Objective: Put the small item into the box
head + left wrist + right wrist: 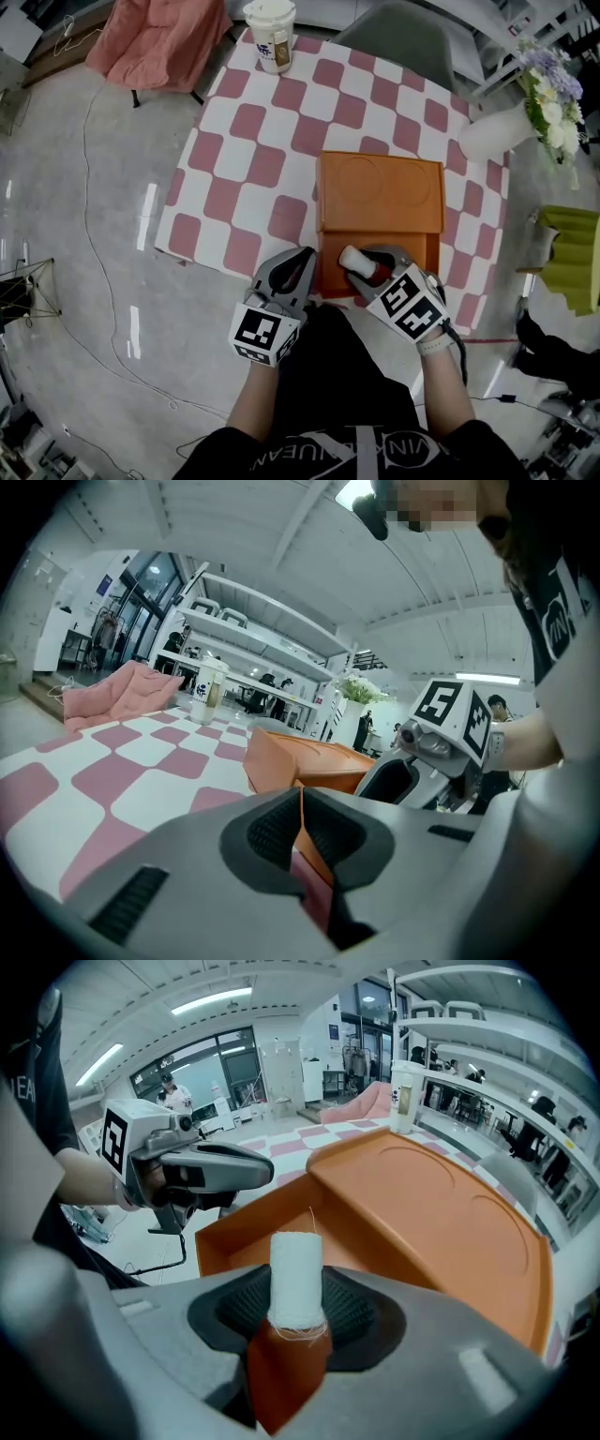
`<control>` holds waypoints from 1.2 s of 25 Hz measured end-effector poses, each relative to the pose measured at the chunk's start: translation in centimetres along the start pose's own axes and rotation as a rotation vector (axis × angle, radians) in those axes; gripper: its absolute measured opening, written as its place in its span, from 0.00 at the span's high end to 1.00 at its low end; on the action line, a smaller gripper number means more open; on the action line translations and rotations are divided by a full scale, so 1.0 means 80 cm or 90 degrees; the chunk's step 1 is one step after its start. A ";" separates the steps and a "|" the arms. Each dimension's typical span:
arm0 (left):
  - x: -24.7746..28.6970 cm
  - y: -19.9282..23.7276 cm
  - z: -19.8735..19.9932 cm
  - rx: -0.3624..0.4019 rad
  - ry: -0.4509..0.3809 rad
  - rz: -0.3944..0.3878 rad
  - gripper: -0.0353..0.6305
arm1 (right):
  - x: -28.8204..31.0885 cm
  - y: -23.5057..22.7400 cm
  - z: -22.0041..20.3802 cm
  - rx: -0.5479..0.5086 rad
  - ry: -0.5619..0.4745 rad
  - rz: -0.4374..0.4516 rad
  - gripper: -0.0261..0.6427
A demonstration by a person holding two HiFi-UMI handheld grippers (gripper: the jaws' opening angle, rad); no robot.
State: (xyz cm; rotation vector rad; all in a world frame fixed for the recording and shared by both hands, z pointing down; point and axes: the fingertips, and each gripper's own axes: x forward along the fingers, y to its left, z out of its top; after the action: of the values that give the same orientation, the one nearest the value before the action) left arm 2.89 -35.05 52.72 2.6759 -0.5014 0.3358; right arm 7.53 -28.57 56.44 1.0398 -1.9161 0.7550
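Head view: a flat orange plastic box [429, 251] lies on a pink-and-white checked tablecloth [253, 159], and its orange lid [380, 187] covers the box's far part, so the near part is open. The left gripper [302, 264] is at the box's near-left corner. The right gripper [367, 264] is over the open part and carries the small item [356, 260], a white wrapped cylinder on a rust-red base. A lidded paper cup [271, 33] stands well beyond the box's far side. Left gripper view: the left gripper's [300, 832] jaws are pressed together on a thin orange wall of the box [305, 761], which rises between the ribbed pads. Right gripper view: the right gripper's [295, 1312] jaws pinch the small item [295, 1279]. Its red base sits between the pads [352, 1316] and its white end sticks out past them, above the box's open tray [244, 1232], just beside the lid's [422, 1204] near edge. The left gripper [216, 1171] is at the tray's left wall.
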 end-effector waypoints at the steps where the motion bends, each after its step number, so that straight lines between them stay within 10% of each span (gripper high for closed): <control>1: 0.000 -0.001 -0.001 -0.002 0.000 0.000 0.93 | 0.002 0.001 0.000 -0.004 0.006 0.004 0.72; 30: -0.009 -0.013 0.014 0.017 -0.009 -0.001 0.93 | -0.029 0.008 0.021 0.020 -0.069 0.004 0.72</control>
State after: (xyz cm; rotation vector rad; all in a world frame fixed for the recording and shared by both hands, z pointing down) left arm 2.83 -34.40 51.15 2.7062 -0.5029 0.3255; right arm 7.15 -28.68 53.51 1.1146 -2.0052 0.7482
